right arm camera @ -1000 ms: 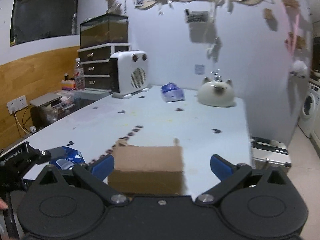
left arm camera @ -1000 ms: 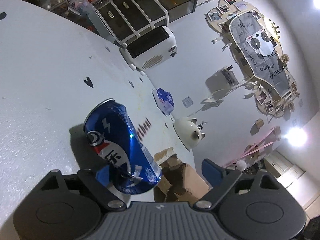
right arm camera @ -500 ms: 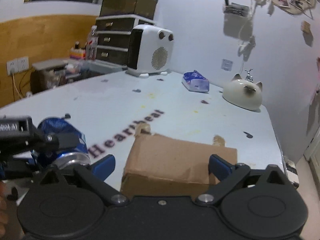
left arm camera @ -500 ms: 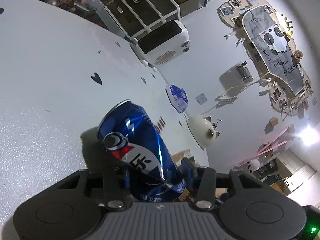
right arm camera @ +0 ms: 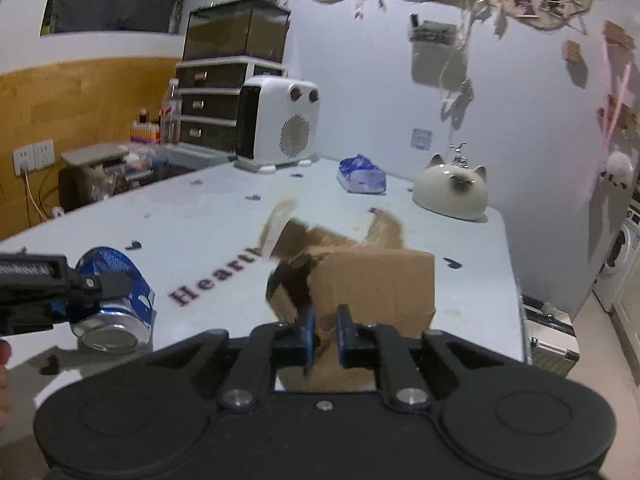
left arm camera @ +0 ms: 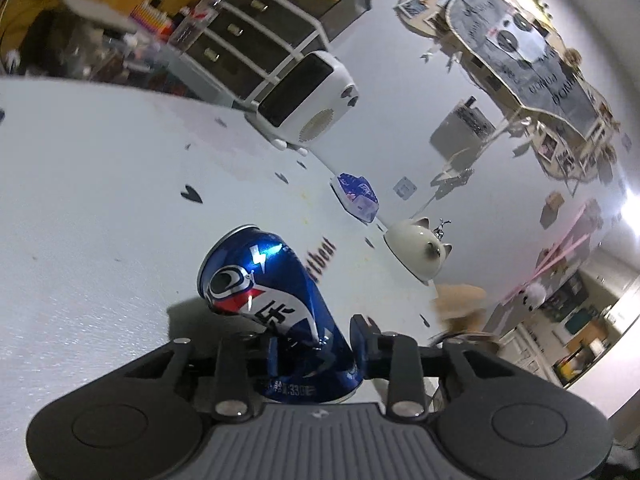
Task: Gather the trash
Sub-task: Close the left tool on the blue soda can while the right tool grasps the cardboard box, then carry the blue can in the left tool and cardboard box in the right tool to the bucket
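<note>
A: What takes up most of the scene?

B: The pale bench (right arm camera: 200, 216), printed with small dark hearts and dark lettering. At its far edge stands a white heater (right arm camera: 278, 120) with 2 knobs, in front of a drawer unit (right arm camera: 208, 108) with a glass tank on top.

A: And the trash?

B: The bigger piece is a cardboard box (right arm camera: 372, 284) near the front right of the bench, its flaps open and blurred. The right gripper (right arm camera: 322, 334) has just been closing, and its 2 blue-padded fingers now pinch the near wall of the box between them.

A: The smaller piece?

B: A blue soda can (left arm camera: 276, 308), to the left of the box and apart from it. The left gripper (left arm camera: 314, 350) has just been closing too, and it now clamps the can low on its body, 1 finger on each side. In the right wrist view the can (right arm camera: 116, 300) is tilted, silver base toward the camera.

A: Anything else on the bench?

B: Toward the far right, a cream cat-shaped ornament (right arm camera: 450, 192), and just left of it a smaller blue-and-white packet (right arm camera: 362, 174).
</note>
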Action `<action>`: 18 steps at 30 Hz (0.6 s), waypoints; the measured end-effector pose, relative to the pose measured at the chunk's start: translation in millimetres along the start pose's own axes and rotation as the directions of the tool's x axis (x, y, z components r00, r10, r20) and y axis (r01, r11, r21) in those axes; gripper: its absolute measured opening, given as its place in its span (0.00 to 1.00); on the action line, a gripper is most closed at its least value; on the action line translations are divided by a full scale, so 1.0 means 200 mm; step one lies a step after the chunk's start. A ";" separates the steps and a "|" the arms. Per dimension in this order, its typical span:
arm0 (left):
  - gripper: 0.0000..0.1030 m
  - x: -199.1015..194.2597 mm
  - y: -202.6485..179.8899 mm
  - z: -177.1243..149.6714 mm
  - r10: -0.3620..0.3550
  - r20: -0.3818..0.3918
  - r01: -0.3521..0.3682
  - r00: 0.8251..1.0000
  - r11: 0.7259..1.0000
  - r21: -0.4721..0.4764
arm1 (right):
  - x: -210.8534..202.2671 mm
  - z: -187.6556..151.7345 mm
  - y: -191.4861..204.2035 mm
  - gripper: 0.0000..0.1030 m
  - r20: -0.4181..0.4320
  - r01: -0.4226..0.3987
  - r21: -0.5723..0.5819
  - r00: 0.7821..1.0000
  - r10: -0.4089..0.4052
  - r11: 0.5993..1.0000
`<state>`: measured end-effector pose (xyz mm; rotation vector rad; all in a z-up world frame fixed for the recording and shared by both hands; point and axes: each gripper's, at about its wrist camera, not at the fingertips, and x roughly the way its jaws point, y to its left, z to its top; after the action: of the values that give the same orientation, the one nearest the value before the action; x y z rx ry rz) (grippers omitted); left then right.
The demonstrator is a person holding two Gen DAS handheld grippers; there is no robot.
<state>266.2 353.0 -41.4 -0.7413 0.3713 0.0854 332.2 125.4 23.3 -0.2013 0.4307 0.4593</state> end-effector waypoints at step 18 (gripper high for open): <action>0.32 -0.25 -0.30 -0.16 -0.132 0.035 0.116 0.991 0.950 0.290 | -0.72 -0.09 -0.13 0.05 -0.120 -0.354 0.255 0.912 0.392 0.900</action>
<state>223.2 290.7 -6.7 -0.4715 0.2765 -0.0668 221.3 41.7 74.2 0.0715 0.6902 0.7701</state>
